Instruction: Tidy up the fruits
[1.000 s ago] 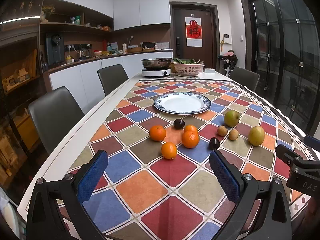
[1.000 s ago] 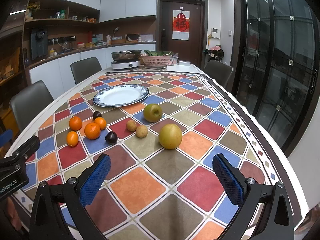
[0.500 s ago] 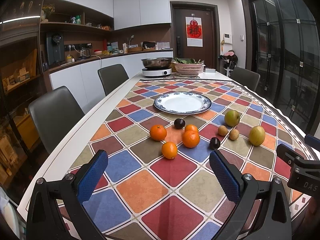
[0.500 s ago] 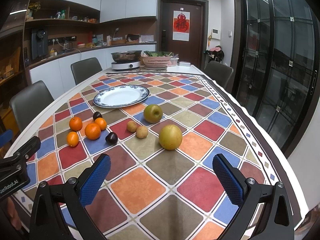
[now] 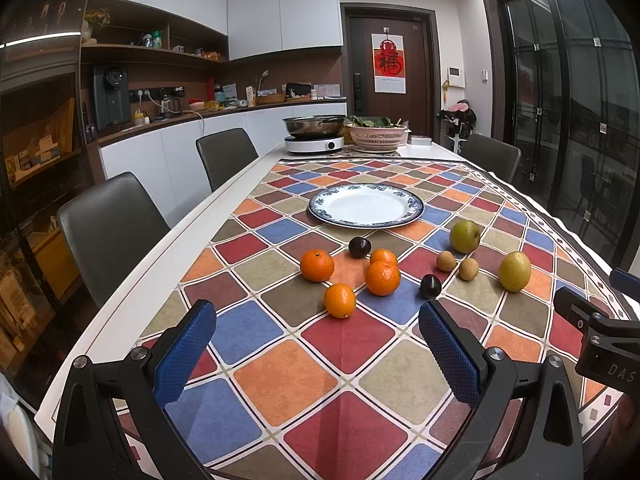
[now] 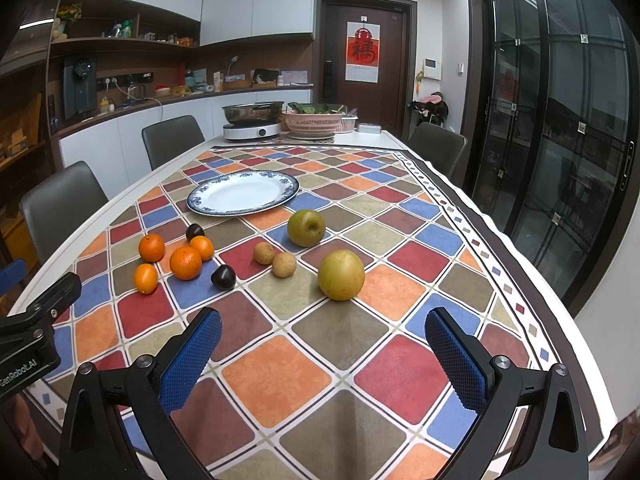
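Observation:
Fruit lies loose on the checkered tablecloth in front of an empty blue-rimmed white plate [image 5: 366,223] [image 6: 244,211]. There are several oranges [image 5: 382,278] [image 6: 185,263], two dark plums [image 5: 430,286] [image 6: 223,277], two small brown fruits [image 5: 446,261] [image 6: 284,264], a green apple [image 5: 464,236] [image 6: 306,227] and a yellow pear [image 5: 514,271] [image 6: 341,275]. My left gripper [image 5: 318,350] is open and empty, short of the oranges. My right gripper [image 6: 324,354] is open and empty, short of the yellow pear.
A hot pot on an induction cooker [image 5: 314,133] and a pink basket of greens [image 5: 378,136] stand at the table's far end. Grey chairs [image 5: 112,232] line the left side; another [image 6: 436,152] stands far right. Glass doors are at the right.

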Demonstrator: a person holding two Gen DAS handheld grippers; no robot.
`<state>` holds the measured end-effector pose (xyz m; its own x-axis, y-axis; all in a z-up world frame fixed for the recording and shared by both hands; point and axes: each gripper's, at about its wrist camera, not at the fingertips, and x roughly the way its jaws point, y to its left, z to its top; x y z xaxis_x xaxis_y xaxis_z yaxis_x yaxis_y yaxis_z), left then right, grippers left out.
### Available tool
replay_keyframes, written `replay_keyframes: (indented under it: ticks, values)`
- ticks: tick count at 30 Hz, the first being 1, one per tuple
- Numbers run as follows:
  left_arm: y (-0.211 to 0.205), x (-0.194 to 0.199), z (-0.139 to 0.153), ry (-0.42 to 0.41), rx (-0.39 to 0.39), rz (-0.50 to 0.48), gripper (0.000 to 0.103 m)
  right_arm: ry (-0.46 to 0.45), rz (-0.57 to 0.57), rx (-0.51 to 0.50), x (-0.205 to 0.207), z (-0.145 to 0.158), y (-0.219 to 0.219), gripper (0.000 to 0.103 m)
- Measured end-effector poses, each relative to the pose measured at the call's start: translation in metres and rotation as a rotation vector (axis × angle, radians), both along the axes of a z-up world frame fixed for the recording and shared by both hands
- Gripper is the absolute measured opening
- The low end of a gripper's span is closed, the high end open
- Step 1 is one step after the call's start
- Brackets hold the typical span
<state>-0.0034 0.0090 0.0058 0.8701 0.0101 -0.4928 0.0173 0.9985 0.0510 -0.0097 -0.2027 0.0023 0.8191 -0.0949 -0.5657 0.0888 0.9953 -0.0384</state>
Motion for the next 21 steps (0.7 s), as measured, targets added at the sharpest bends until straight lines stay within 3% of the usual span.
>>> replay_keyframes:
  ticks: [21]
  values:
    - [0.0021,-0.0018,-0.0002,0.003,0.000,0.002,0.103,-0.001,0.001,-0.003,0.0002,0.0002,0.0005,0.102]
